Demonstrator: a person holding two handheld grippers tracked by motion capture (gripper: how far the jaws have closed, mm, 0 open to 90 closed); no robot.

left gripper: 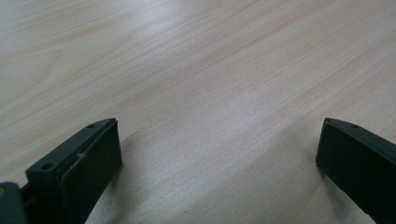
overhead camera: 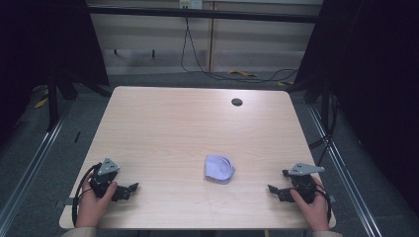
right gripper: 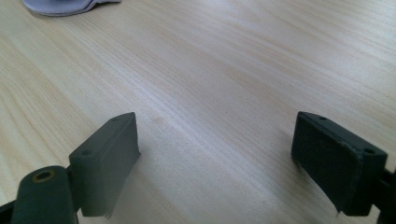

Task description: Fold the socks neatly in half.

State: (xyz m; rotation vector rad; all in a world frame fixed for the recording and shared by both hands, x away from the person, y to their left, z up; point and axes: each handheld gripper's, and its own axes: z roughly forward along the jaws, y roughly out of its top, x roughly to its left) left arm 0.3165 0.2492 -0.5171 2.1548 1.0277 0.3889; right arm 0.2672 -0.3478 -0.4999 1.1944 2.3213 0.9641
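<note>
A small crumpled pale lavender cloth (overhead camera: 219,168) lies near the front middle of the light wooden bench (overhead camera: 188,123). The left gripper (overhead camera: 129,190) and right gripper (overhead camera: 274,190) rest well apart on either side, jaws wide and empty. A shallow pinch would likely catch one layer, letting the cloth slide.

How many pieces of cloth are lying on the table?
1. The pale lilac cloth lies crumpled on the table, toward its near edge, between the left gripper and the right gripper. None seems hidden.
</note>
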